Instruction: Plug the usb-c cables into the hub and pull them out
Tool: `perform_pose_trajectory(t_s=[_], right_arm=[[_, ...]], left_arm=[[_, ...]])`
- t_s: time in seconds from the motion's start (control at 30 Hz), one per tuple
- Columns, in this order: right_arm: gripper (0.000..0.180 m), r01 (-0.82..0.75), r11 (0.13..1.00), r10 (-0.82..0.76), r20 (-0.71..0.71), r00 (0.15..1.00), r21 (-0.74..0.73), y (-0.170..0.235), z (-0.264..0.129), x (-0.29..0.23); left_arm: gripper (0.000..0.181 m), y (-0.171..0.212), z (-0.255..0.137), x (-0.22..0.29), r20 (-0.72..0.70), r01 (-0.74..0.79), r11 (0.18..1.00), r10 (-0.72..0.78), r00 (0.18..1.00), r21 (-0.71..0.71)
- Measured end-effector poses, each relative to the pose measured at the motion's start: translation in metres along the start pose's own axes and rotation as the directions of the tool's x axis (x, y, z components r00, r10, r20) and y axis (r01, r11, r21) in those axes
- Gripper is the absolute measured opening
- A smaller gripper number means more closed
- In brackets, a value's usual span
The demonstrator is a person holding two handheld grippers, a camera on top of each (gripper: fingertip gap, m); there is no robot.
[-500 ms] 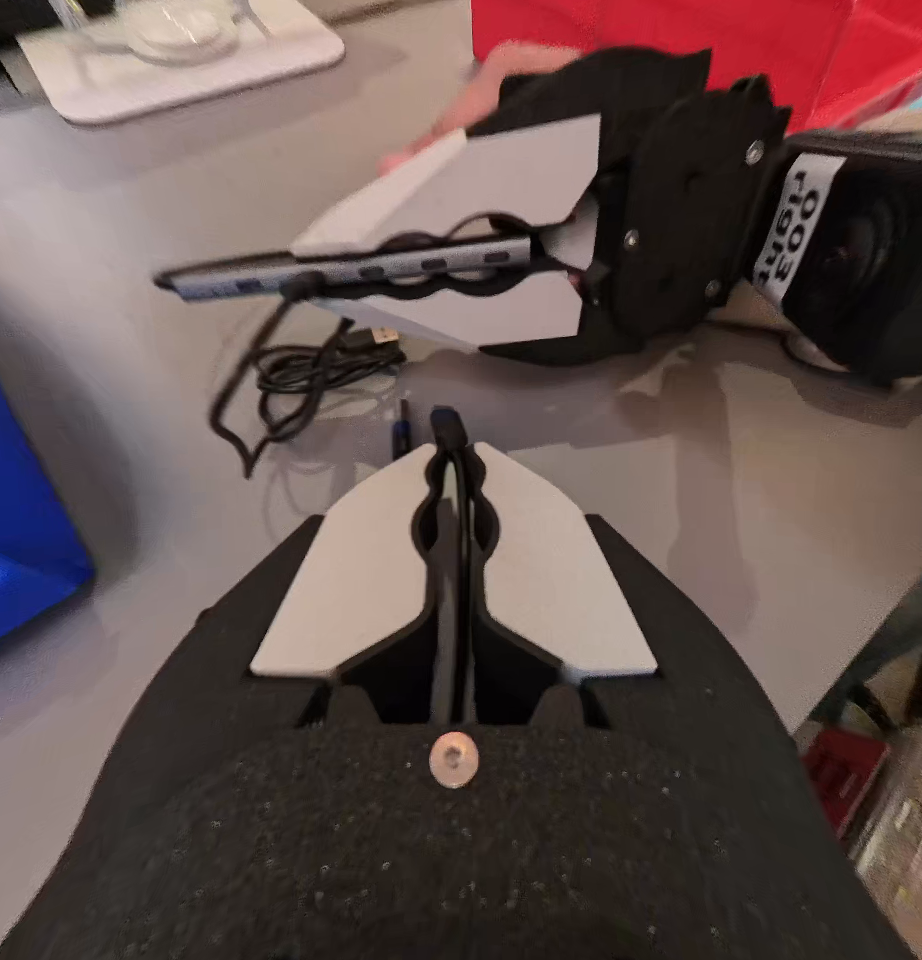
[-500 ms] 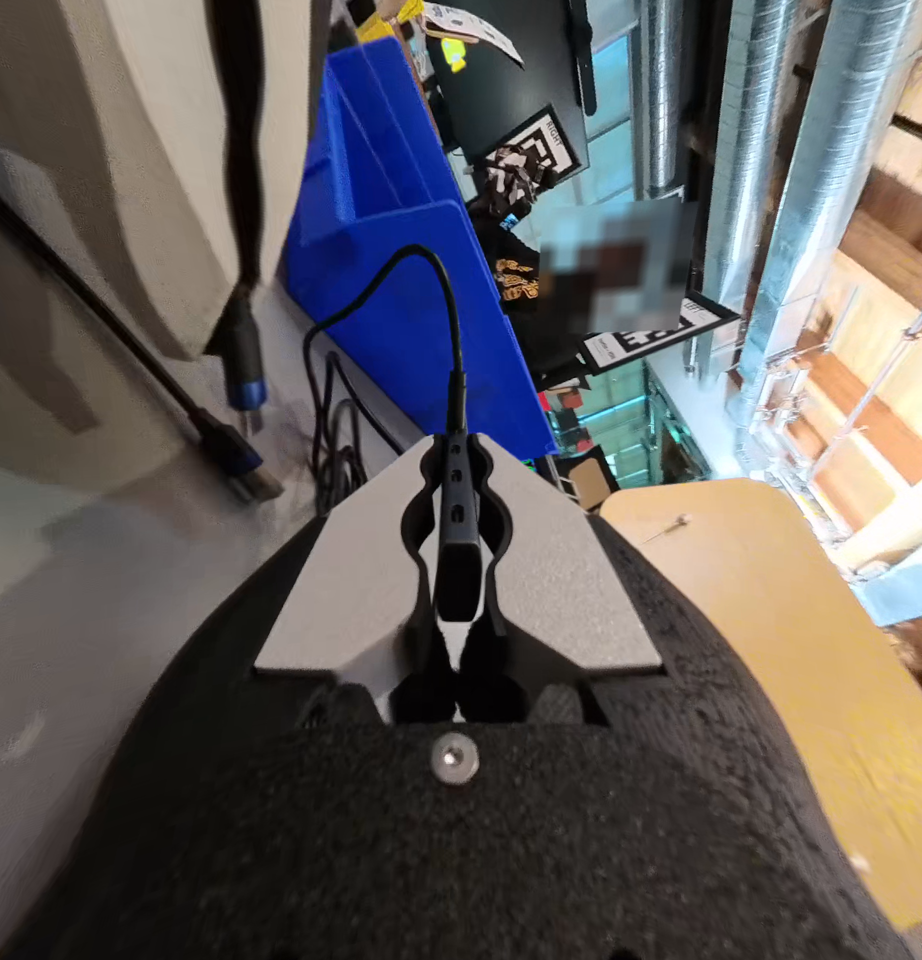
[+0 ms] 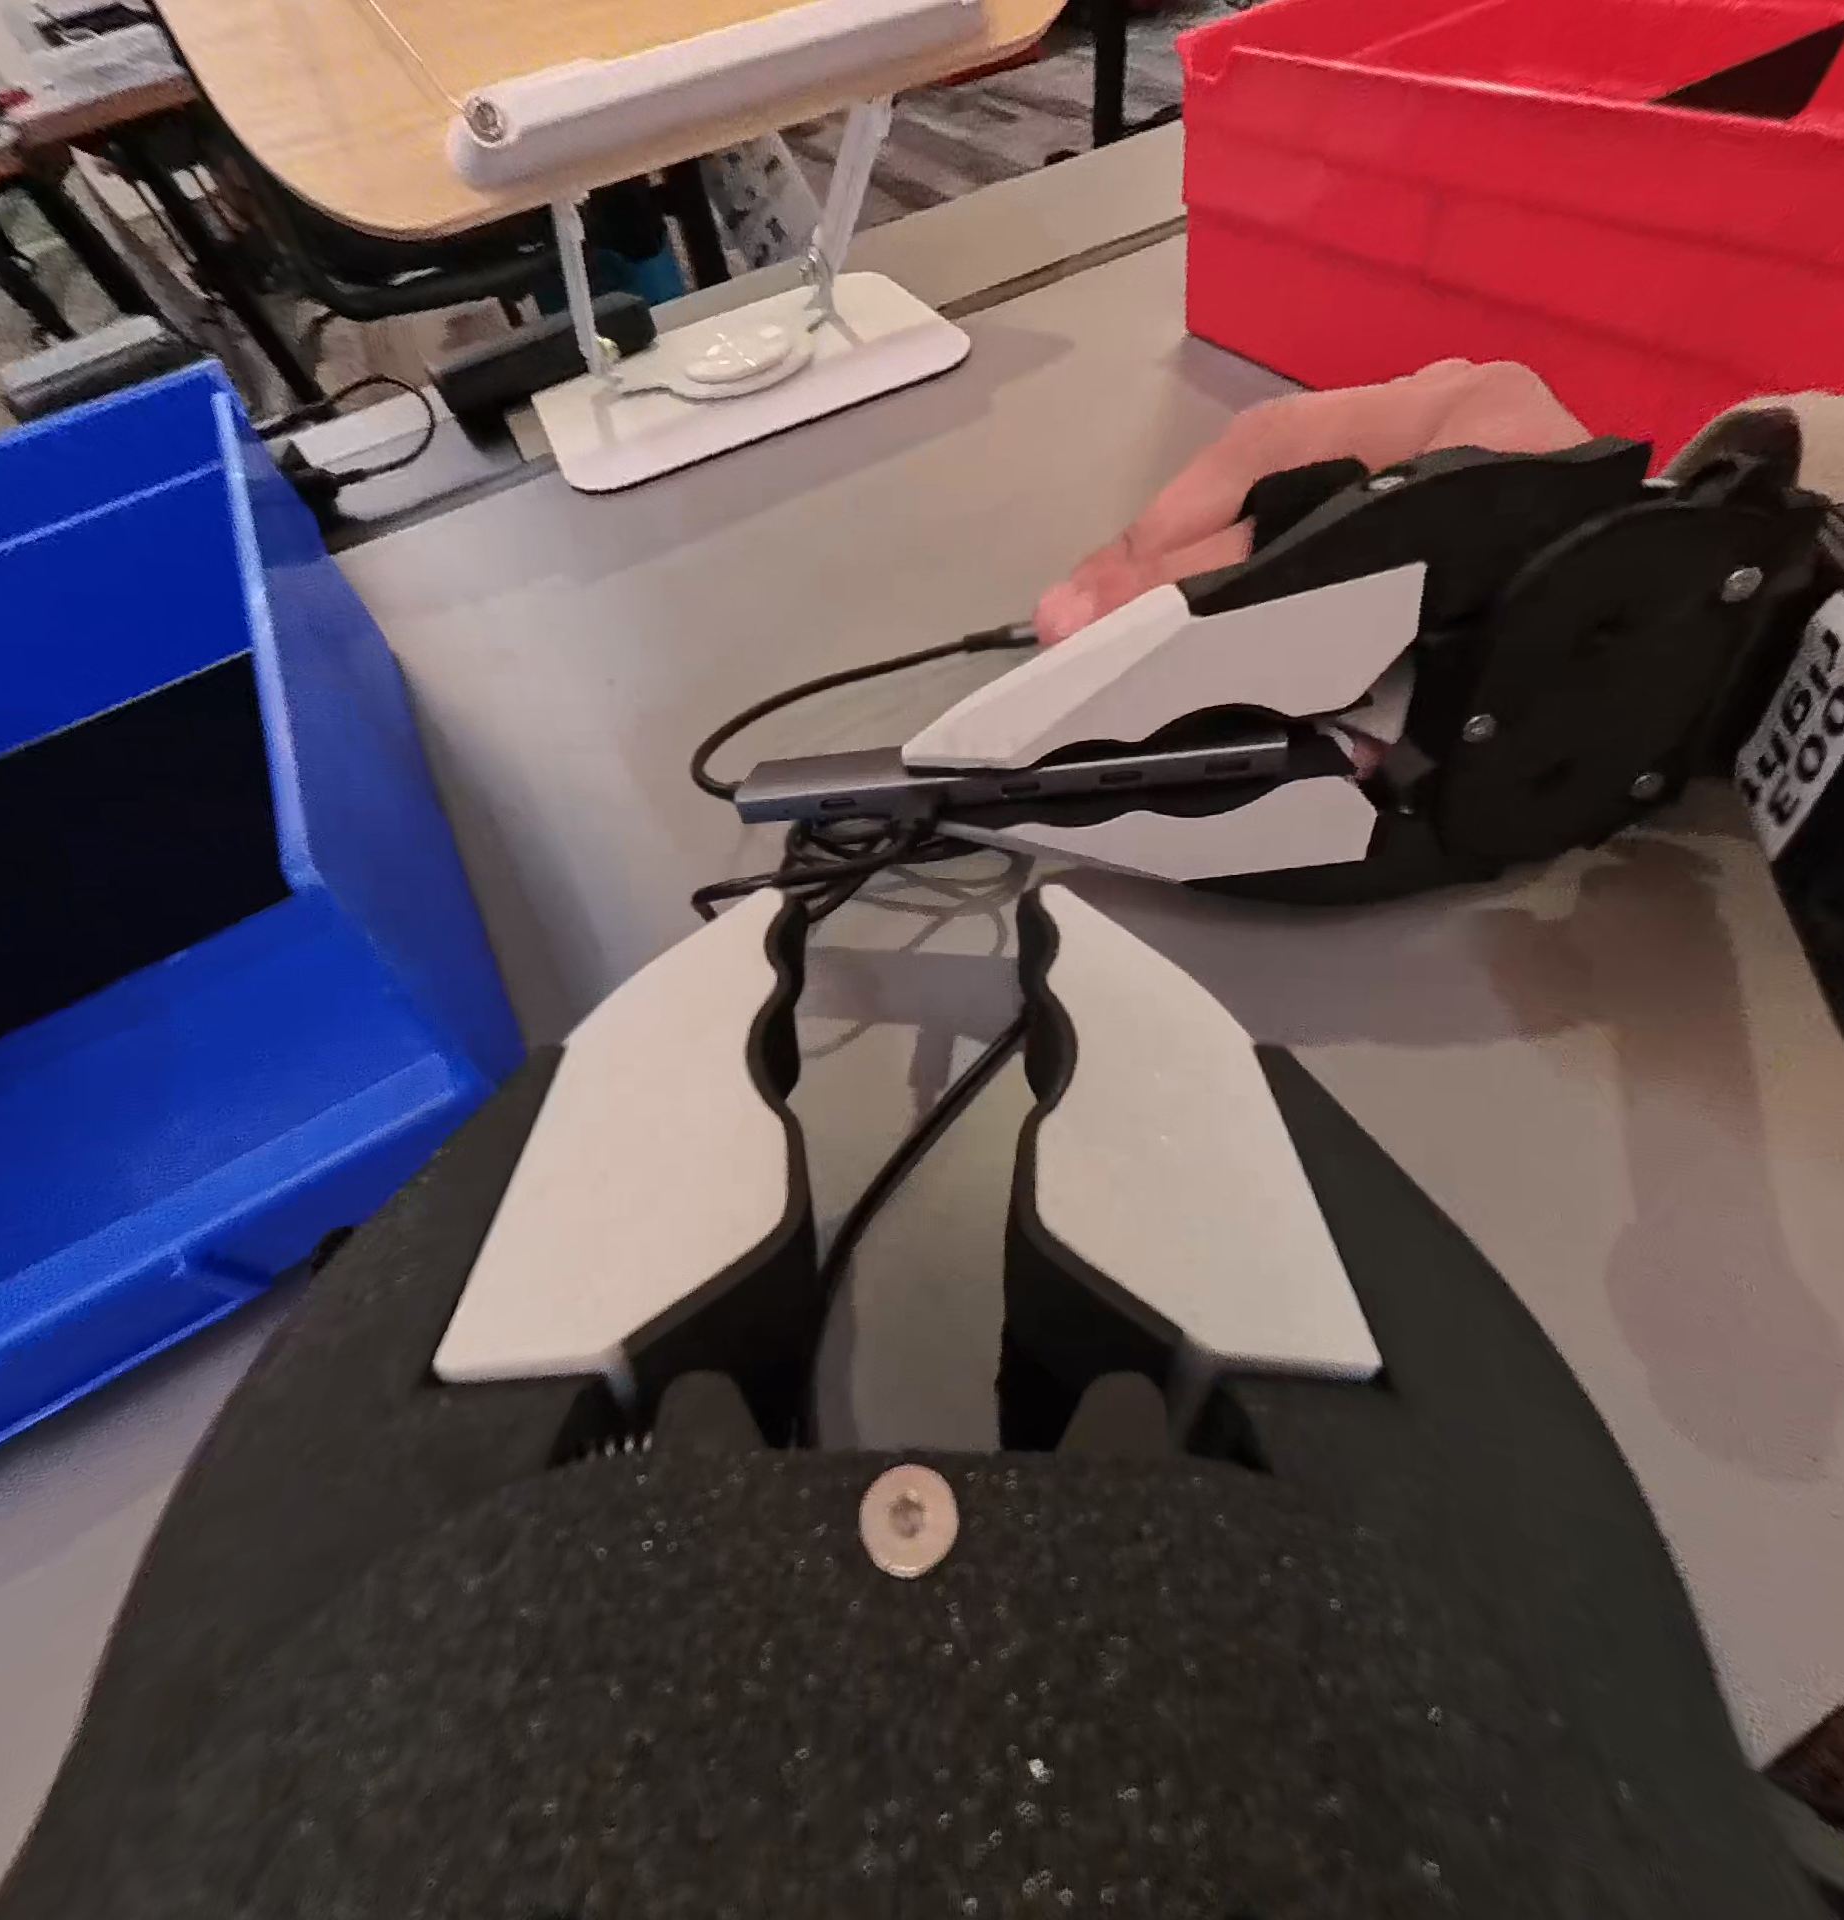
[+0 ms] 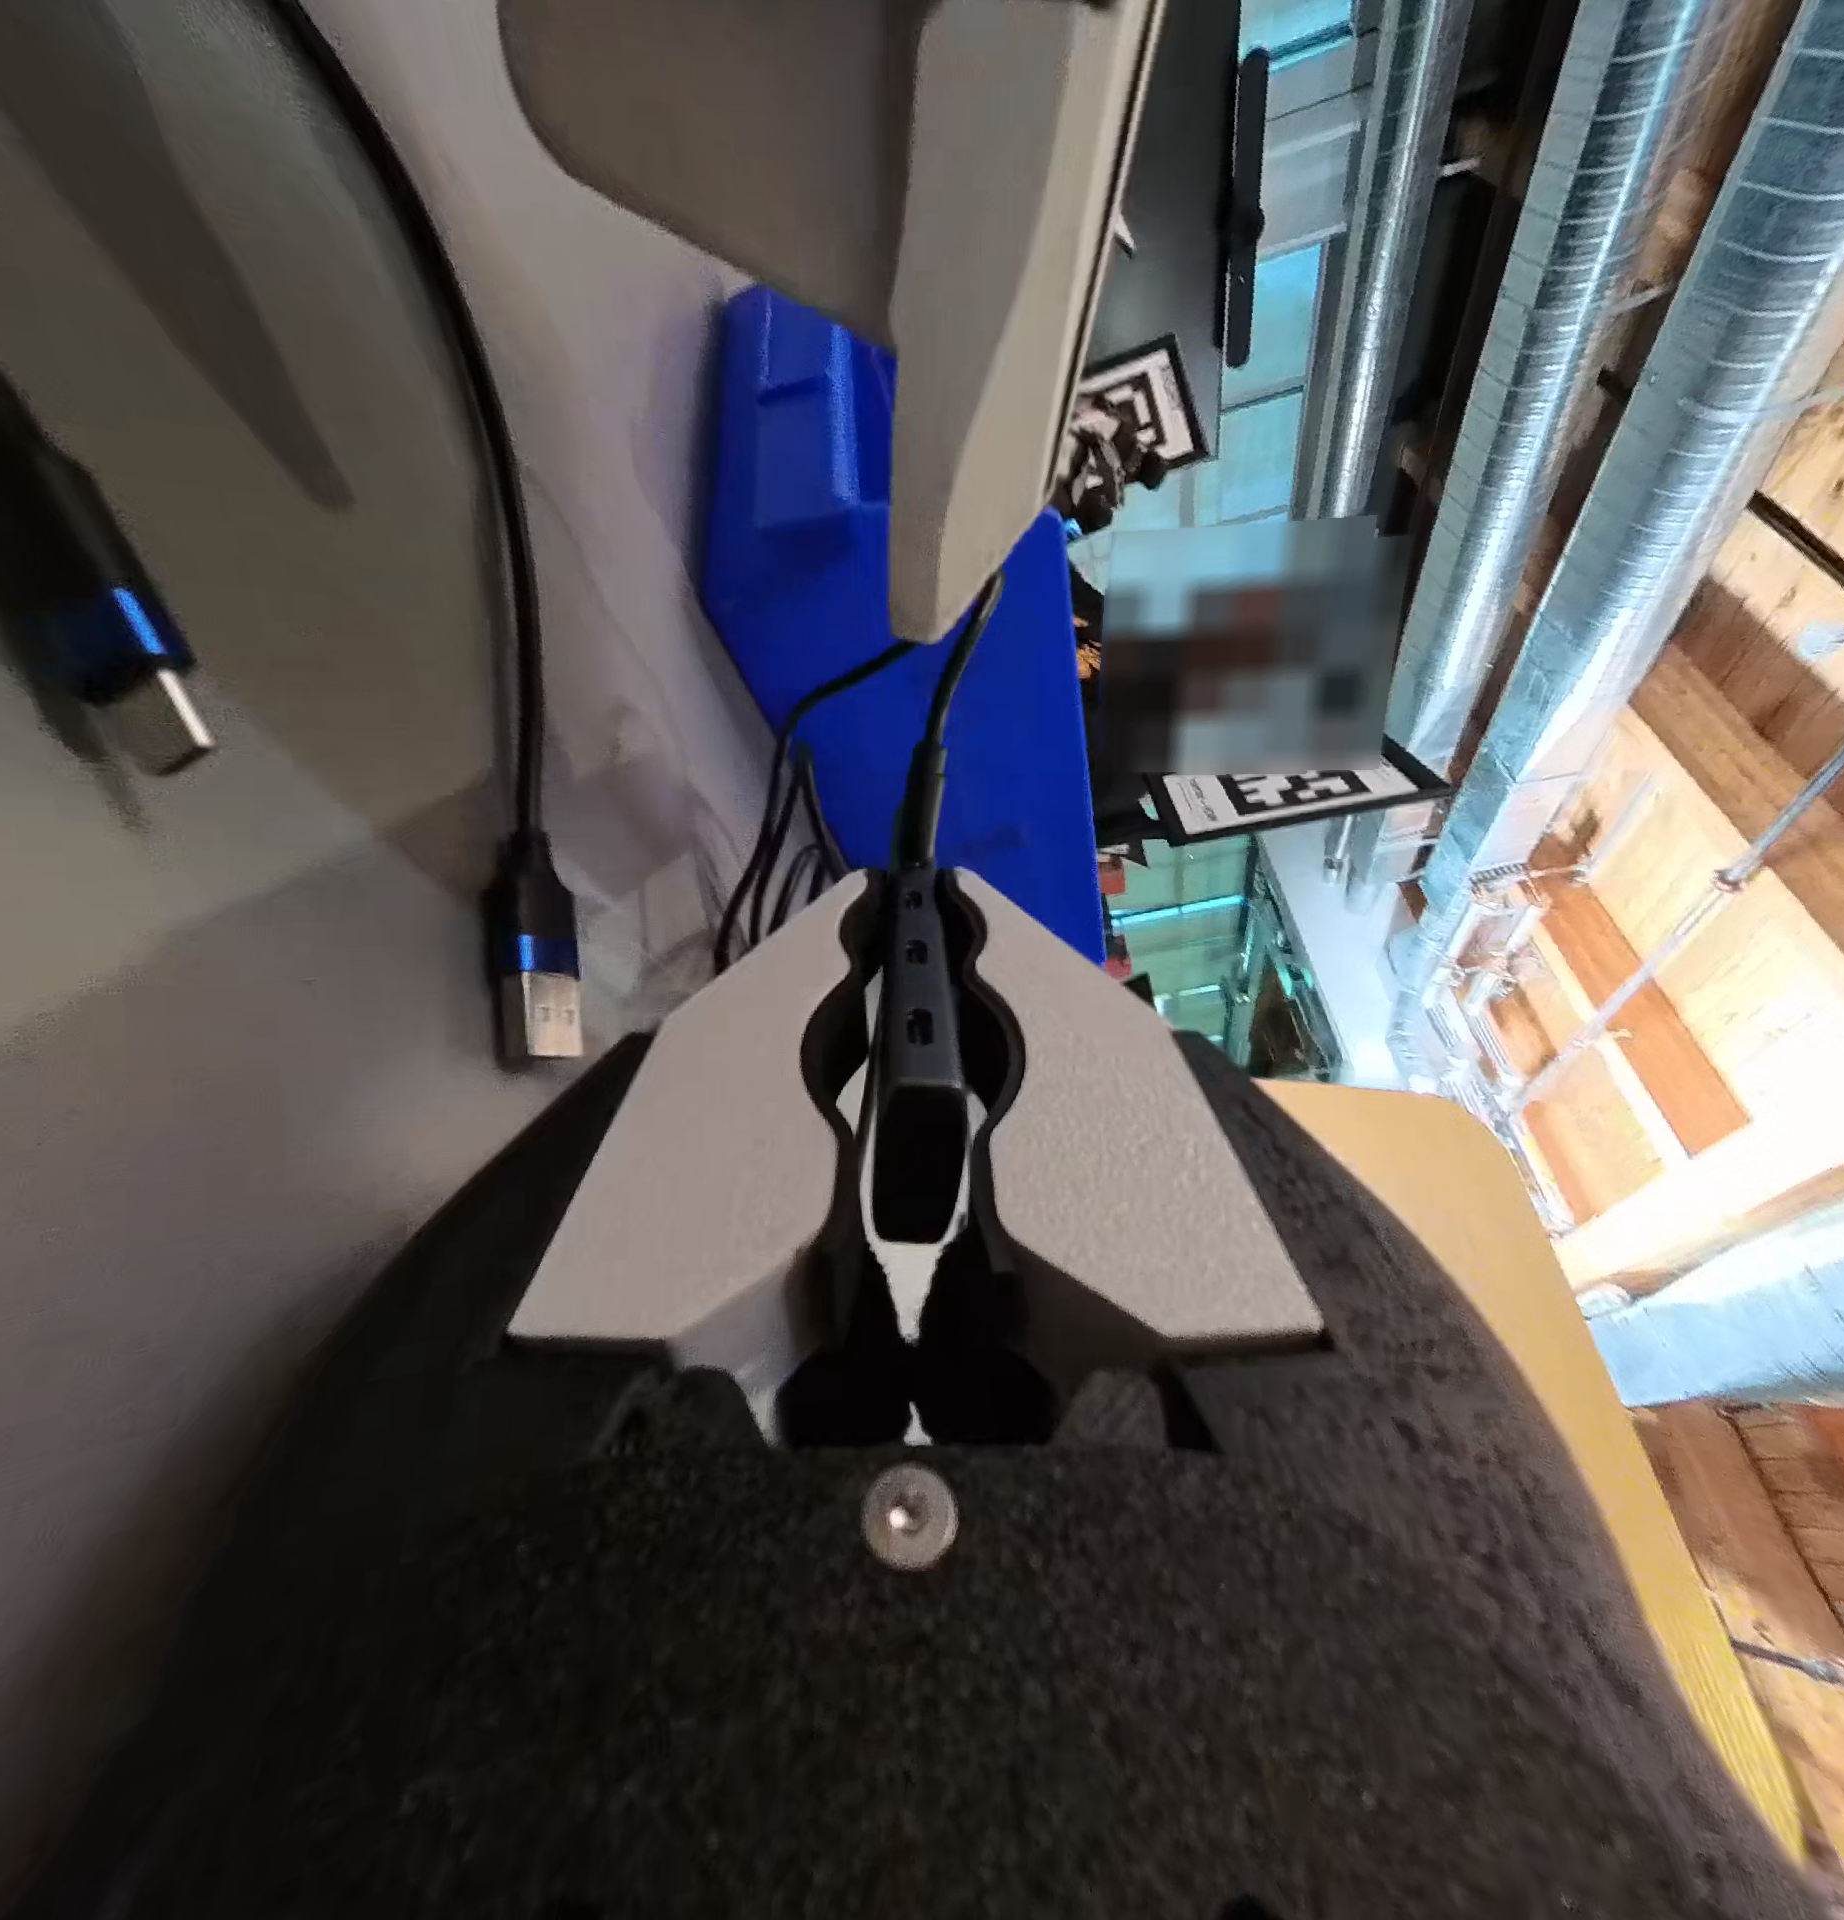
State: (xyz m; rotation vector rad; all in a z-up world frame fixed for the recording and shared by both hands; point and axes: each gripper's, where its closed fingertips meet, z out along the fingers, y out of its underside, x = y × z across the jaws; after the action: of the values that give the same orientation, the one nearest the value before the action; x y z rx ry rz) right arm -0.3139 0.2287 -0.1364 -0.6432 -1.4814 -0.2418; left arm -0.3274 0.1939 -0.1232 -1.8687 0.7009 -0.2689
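Note:
My left gripper (image 3: 907, 914) is open and empty, low over the grey table (image 3: 1520, 1143). A loose black cable (image 3: 897, 1164) runs along the table between its fingers. My right gripper (image 3: 933, 790) lies sideways just ahead and is shut on the slim grey hub (image 3: 845, 790), held off the table with its ports facing me. A black cable bundle (image 3: 866, 868) lies under the hub. In the right wrist view my right gripper (image 4: 913, 883) clamps the hub (image 4: 913, 997). Two blue-ringed plugs (image 4: 539, 977) (image 4: 149, 696) lie loose. Whether any cable sits in a port I cannot tell.
A blue bin (image 3: 222, 987) stands at the left, a red bin (image 3: 1520, 208) at the back right, and a white stand base (image 3: 752, 384) at the back. A person's hand (image 3: 1313, 468) is behind the right gripper. The left gripper's finger (image 4: 1001, 312) fills the top of the right wrist view.
My left gripper was shut on a black cable plug and is now open; the cable lies on the table. The left view has tilted up. The right gripper still holds the hub.

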Motion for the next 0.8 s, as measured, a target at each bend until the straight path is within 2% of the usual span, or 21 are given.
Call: perform_pose_trajectory(t_s=[0.17, 0.3, 0.43, 0.6, 0.67, 0.77, 0.8], right_arm=[[0.009, 0.056, 0.998, -0.053, 0.066, 0.996, -0.039, 0.008, 0.003, -0.016], [0.009, 0.045, 0.998, -0.046, 0.032, 0.998, 0.049, -0.013, -0.002, -0.009], [0.009, 0.043, 0.994, -0.043, 0.004, 0.999, 0.099, -0.024, -0.006, -0.004], [0.009, 0.039, 0.997, -0.041, 0.022, 0.999, 0.061, -0.016, -0.003, -0.006], [0.009, -0.012, 0.997, 0.011, -0.013, 1.0, -0.076, 0.013, 0.002, 0.006], [0.009, -0.216, 0.965, 0.214, -0.033, 0.976, -0.148, 0.043, 0.004, 0.018], [0.009, -0.236, 0.961, 0.232, -0.042, 0.972, -0.144, 0.043, 0.004, 0.02]], left_arm=[[0.036, -0.01, -0.008, -0.014, 0.095, -0.021, 0.998, 0.015, 0.995, 0.055], [0.037, 0.01, 0.006, 0.001, -0.023, -0.02, 0.999, 0.019, 1.0, -0.043], [0.014, 0.007, 0.01, 0.006, -0.074, 0.003, 1.0, -0.005, 0.997, -0.028], [0.01, 0.009, 0.012, 0.007, -0.102, 0.047, 0.997, -0.053, 0.993, -0.053], [0.01, 0.005, 0.006, -0.002, -0.085, 0.087, 0.996, -0.09, 0.992, -0.037], [0.01, 0.012, 0.001, -0.007, -0.092, 0.116, 0.992, -0.12, 0.989, -0.049], [0.01, 0.015, 0.002, -0.007, -0.099, 0.124, 0.991, -0.129, 0.987, -0.058]])
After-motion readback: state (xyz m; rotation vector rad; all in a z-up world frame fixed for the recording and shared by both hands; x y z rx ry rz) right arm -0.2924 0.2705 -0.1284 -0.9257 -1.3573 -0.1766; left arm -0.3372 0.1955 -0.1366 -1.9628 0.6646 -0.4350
